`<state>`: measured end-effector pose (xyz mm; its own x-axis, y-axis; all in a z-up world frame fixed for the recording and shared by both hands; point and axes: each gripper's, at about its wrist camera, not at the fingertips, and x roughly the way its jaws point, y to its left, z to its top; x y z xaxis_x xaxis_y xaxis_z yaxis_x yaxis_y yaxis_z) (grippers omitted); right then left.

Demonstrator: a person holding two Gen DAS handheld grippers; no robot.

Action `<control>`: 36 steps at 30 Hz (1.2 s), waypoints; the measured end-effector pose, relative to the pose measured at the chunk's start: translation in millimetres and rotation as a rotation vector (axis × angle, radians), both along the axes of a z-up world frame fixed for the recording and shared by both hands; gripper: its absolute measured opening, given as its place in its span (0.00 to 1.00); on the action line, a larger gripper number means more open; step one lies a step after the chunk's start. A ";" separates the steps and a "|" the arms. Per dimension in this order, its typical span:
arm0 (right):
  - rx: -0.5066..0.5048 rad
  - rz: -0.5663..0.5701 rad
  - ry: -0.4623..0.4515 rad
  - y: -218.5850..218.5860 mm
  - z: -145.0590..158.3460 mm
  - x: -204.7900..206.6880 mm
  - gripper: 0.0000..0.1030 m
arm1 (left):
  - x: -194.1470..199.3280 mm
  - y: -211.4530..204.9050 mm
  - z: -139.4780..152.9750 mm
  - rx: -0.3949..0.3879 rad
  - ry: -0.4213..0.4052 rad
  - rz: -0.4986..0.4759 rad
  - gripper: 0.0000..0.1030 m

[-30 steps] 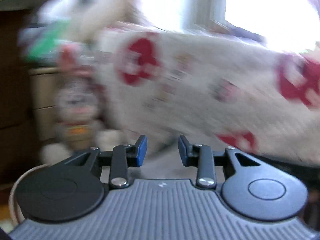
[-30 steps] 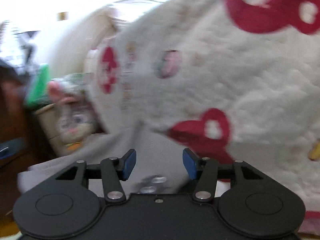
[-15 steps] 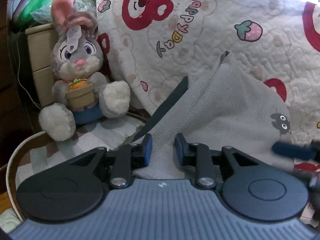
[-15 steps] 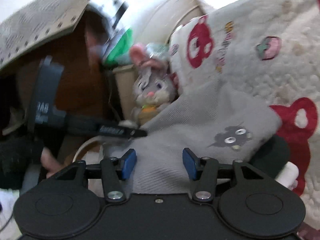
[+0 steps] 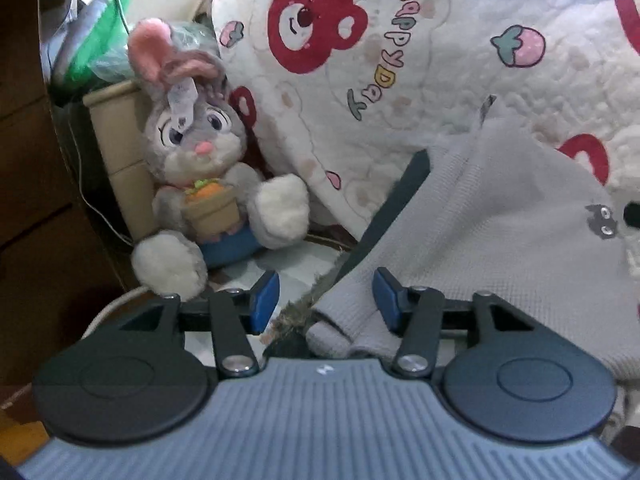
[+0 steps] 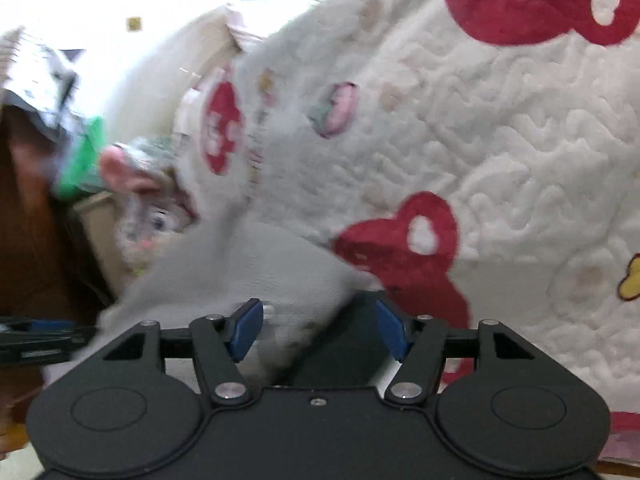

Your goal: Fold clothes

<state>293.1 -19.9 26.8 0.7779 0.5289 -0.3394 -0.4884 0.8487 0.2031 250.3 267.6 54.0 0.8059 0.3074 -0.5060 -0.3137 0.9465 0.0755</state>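
Two hand-held grippers meet one grey garment on a bed: your left hand-held gripper has its blue pads spread apart, with the garment's ribbed hem and a dark, fuzzy lining edge lying in the gap between them, clamped by neither pad. The garment spreads up and to the right over a white quilt printed with red bears, strawberries and lettering, and a small black cat patch sits near its right edge. A dark panel runs along the garment's left border. Just left of the quilt, a grey plush rabbit sits upright holding a flowerpot with a carrot, in front of a beige cabinet.

Your right hand-held gripper is likewise parted, and its view is blurred; grey fabric lies between and beyond its pads, with dark cloth showing by the right pad. The quilt fills the rest of that view, and the rabbit appears smeared at left.
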 end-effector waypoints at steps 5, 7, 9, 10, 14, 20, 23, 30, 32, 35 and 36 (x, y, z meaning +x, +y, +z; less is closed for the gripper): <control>-0.064 0.116 -0.024 22.5 -1.1 -44.0 0.65 | -11.2 -7.8 11.0 0.041 0.010 0.021 0.50; -0.090 0.162 -0.033 31.5 -1.5 -61.6 0.65 | -20.0 -8.5 17.7 0.008 0.009 0.031 0.50; -0.116 0.208 -0.043 40.5 -1.9 -79.2 0.65 | -31.8 -10.4 23.9 -0.032 0.010 0.037 0.54; -0.129 0.231 -0.048 45.0 -2.1 -88.0 0.65 | -39.2 -12.8 26.9 -0.055 0.008 0.040 0.58; -0.106 0.349 -0.017 43.2 -0.8 -108.4 0.66 | -73.9 -34.5 34.5 -0.095 -0.003 0.034 0.74; -0.085 0.333 0.022 -10.0 -5.5 -133.5 0.66 | -123.7 -78.4 36.9 -0.119 0.036 0.031 0.90; -0.126 0.318 0.013 -38.7 -3.7 -151.1 0.67 | -144.6 -106.5 36.7 -0.110 0.058 0.017 0.94; -0.127 0.211 0.036 -86.6 -2.2 -190.2 0.69 | -183.0 -173.8 29.1 0.020 0.119 -0.002 0.96; -0.159 0.184 0.054 -91.0 -4.0 -199.9 0.69 | -194.7 -185.7 25.3 0.021 0.110 -0.009 1.00; -0.176 0.150 0.050 -100.7 -5.8 -221.1 0.70 | -208.7 -199.4 15.5 0.000 0.126 -0.016 1.00; -0.173 0.142 0.051 -104.7 -6.9 -227.6 0.70 | -211.7 -203.4 11.8 -0.005 0.140 -0.019 1.00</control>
<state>65.6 -124.6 19.9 0.6790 0.5625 -0.4717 -0.5984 0.7963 0.0882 38.6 64.2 65.8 0.7326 0.2901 -0.6158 -0.2825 0.9526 0.1127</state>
